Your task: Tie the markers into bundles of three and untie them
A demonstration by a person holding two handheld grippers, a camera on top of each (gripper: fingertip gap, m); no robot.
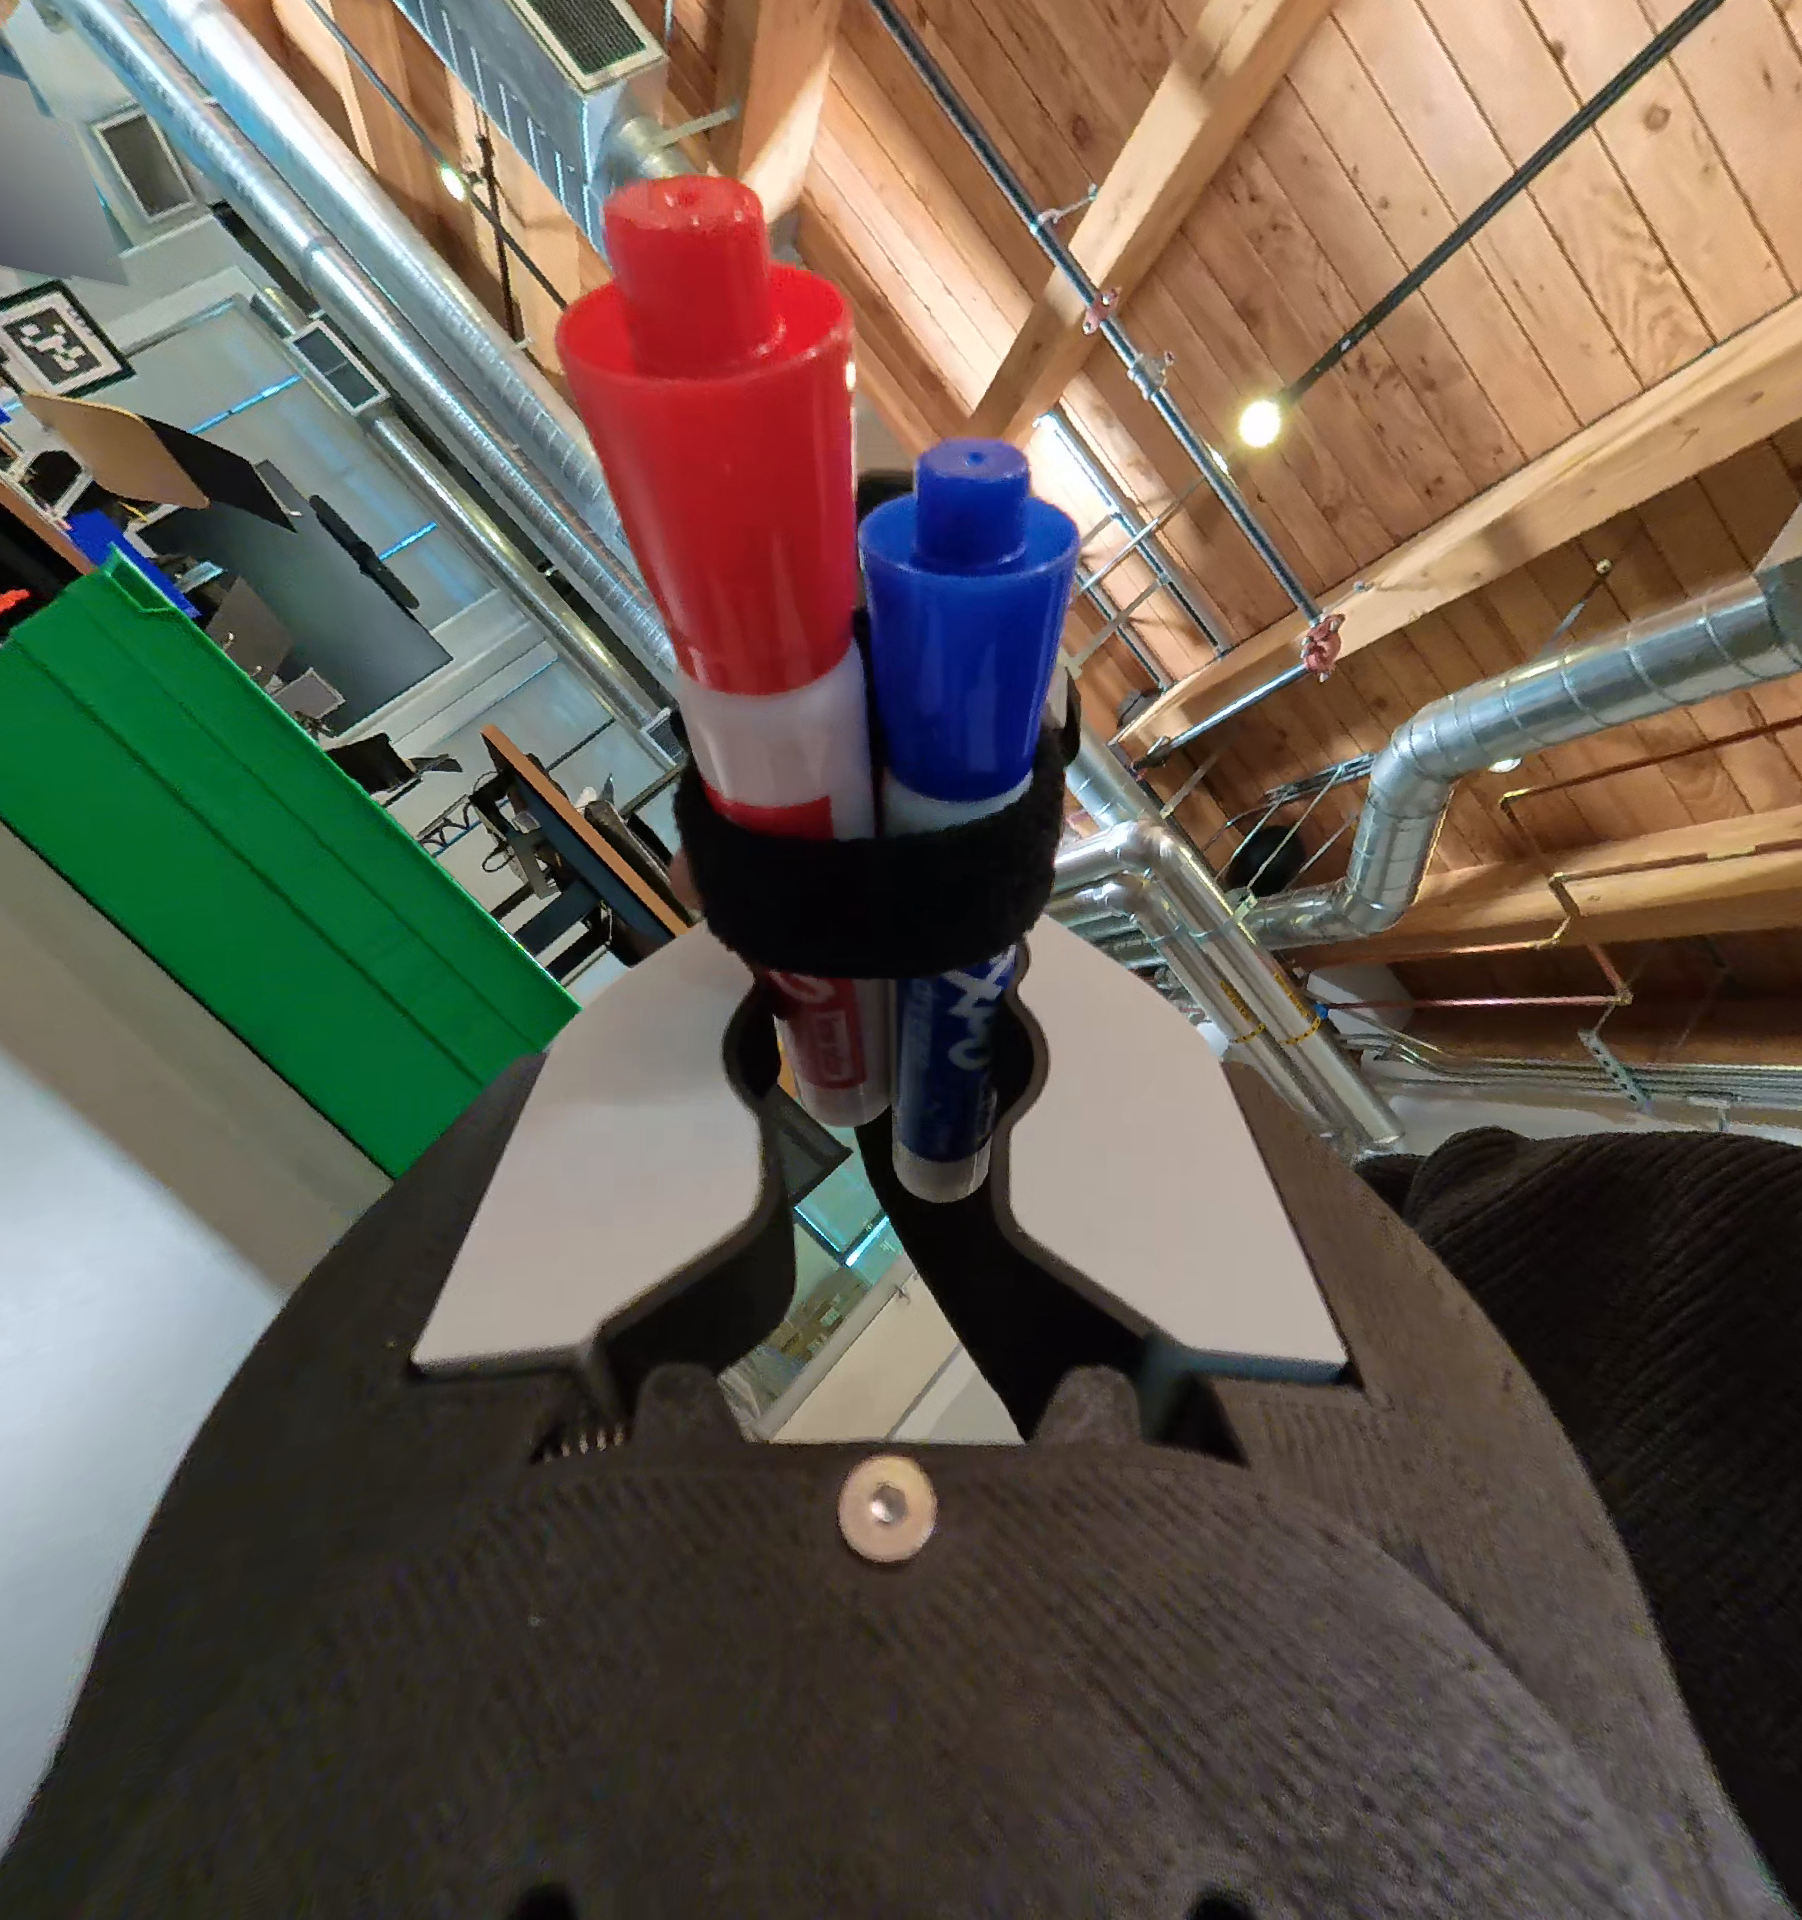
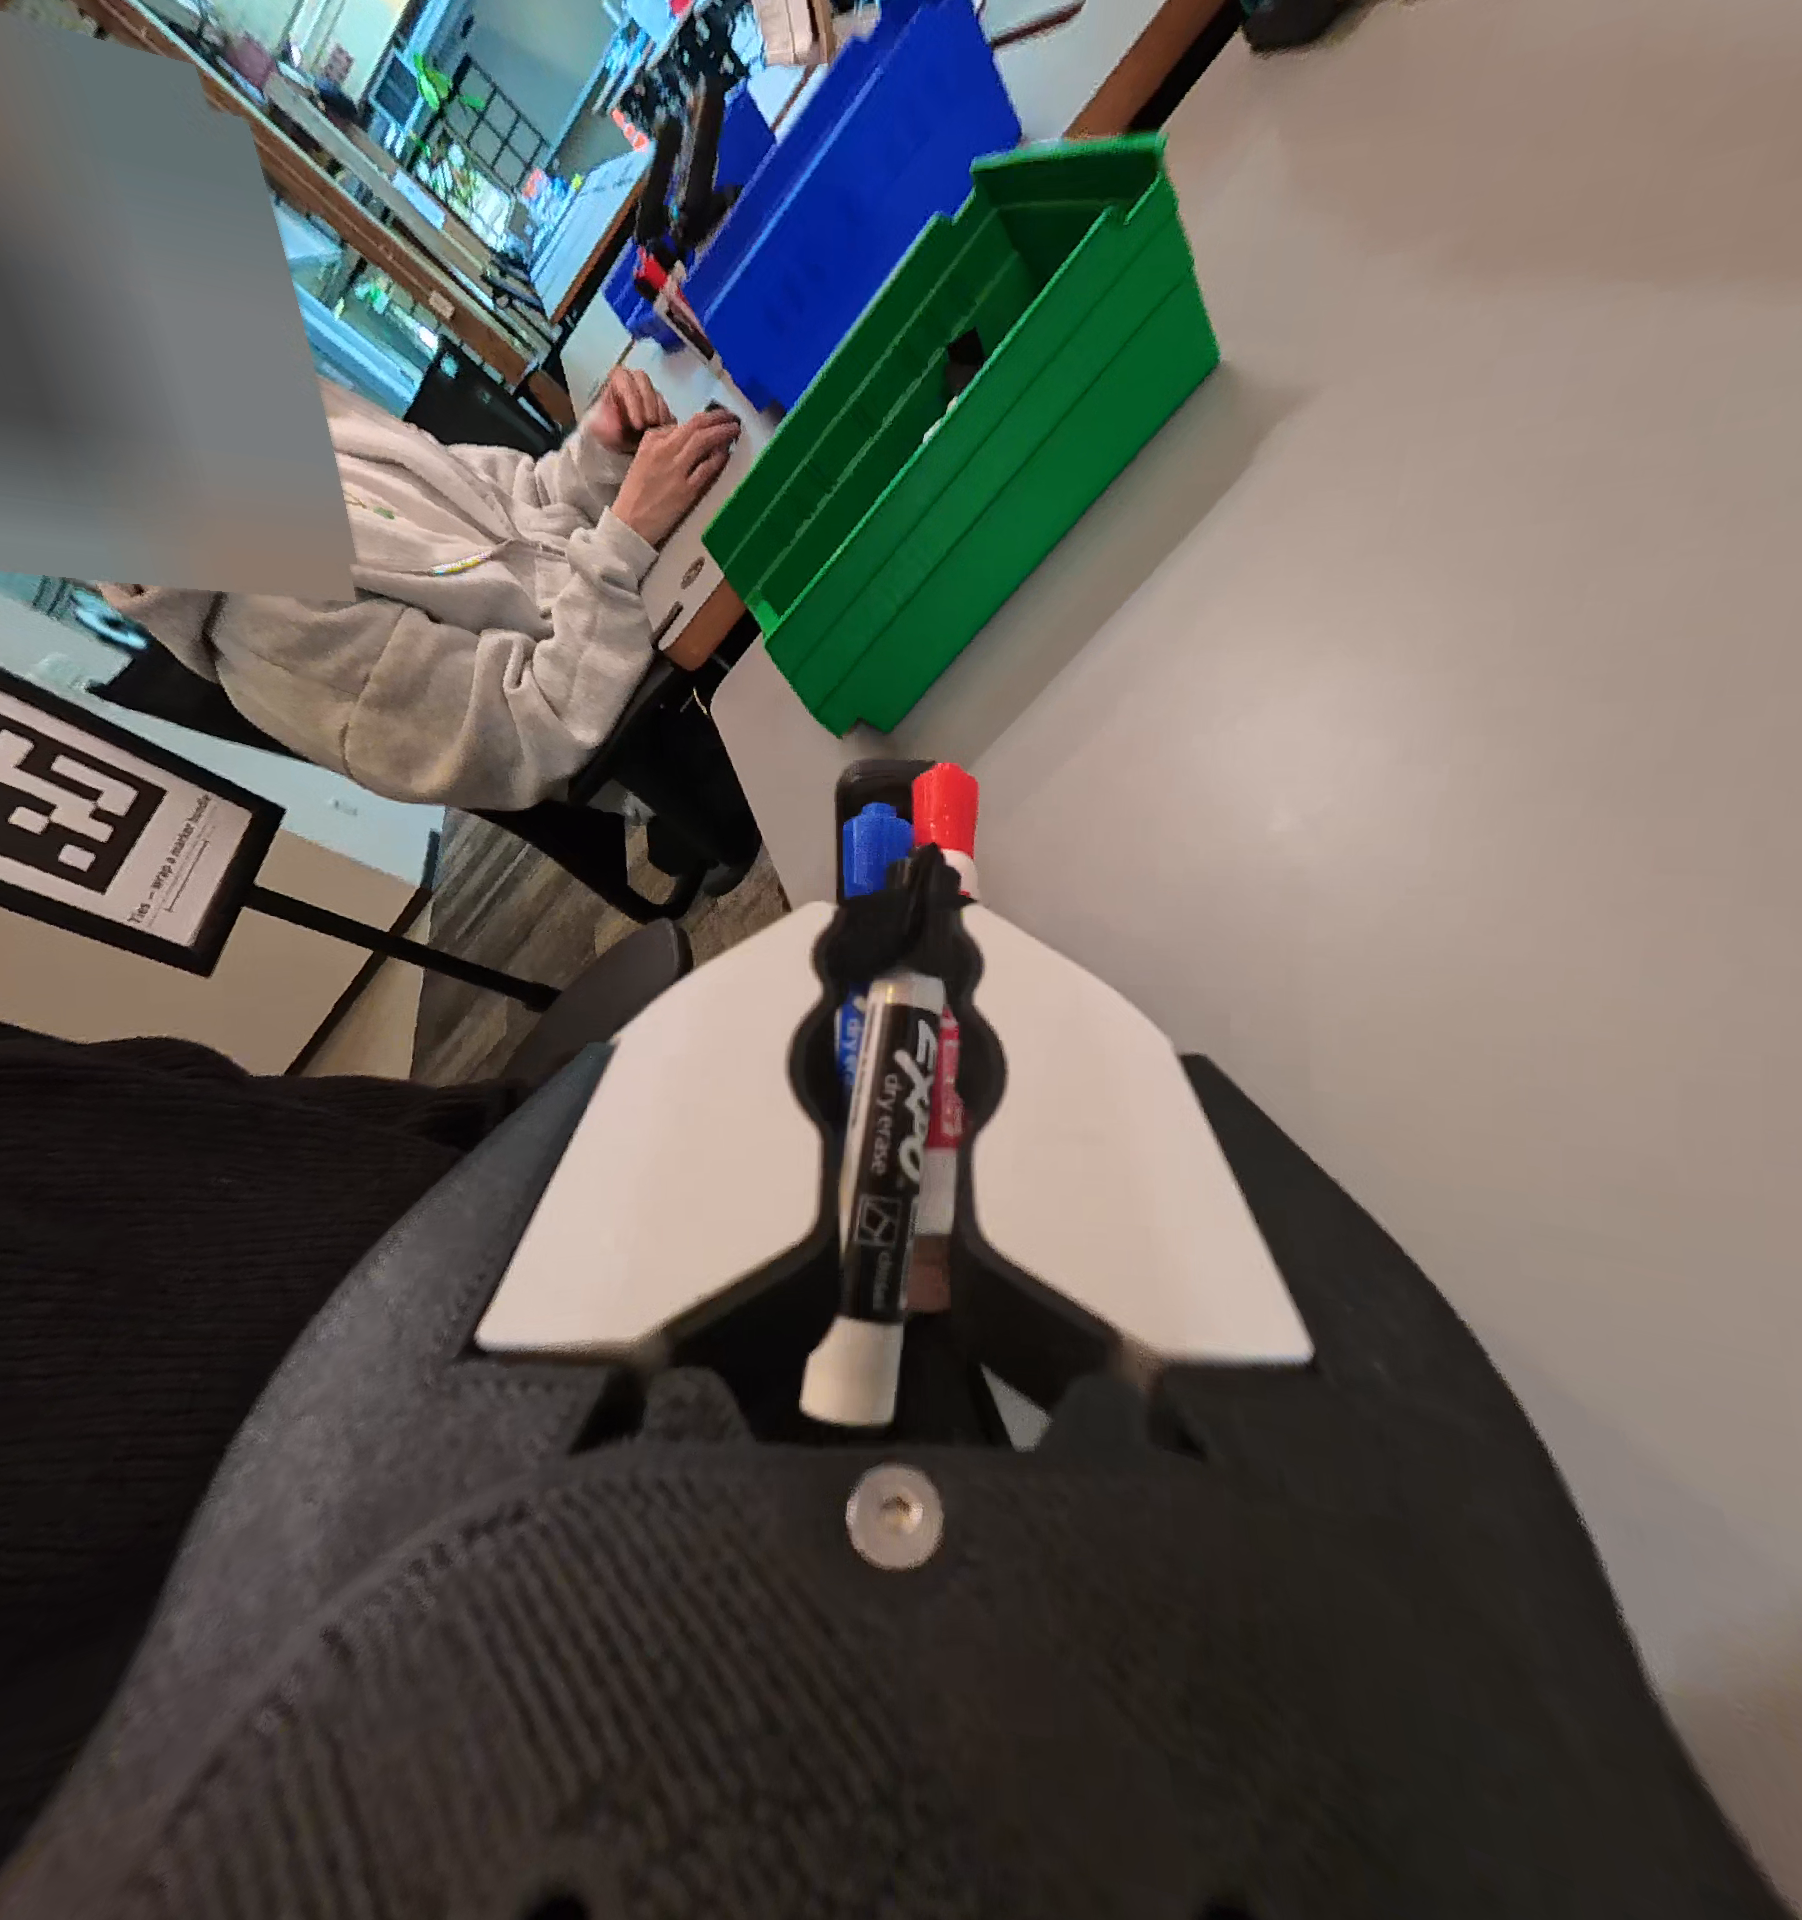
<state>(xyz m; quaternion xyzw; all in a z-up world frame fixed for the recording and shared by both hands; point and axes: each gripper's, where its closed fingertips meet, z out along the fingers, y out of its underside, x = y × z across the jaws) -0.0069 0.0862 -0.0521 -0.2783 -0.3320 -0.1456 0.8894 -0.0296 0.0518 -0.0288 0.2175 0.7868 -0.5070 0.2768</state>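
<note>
**Strapped markers gripped from both ends**

A bundle of red-capped (image 1: pixel 715 488), blue-capped (image 1: pixel 964 665) and black-labelled (image 2: pixel 886 1132) dry-erase markers, bound by a black fabric strap (image 1: pixel 866 883), points caps-forward (away from both cameras). Left gripper (image 1: pixel 876 1070) and right gripper (image 2: pixel 897 1039) both clamp it. Green plastic bin (image 2: pixel 980 499) sits well beyond.

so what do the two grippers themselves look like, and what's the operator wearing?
Both match: the left gripper and right gripper have a dark, ridged printed body, two broad fingers faced with white plates with scalloped inner edges, and a silver screw in the centre. No cables visible. A dark ribbed sleeve shows beside each.
</note>
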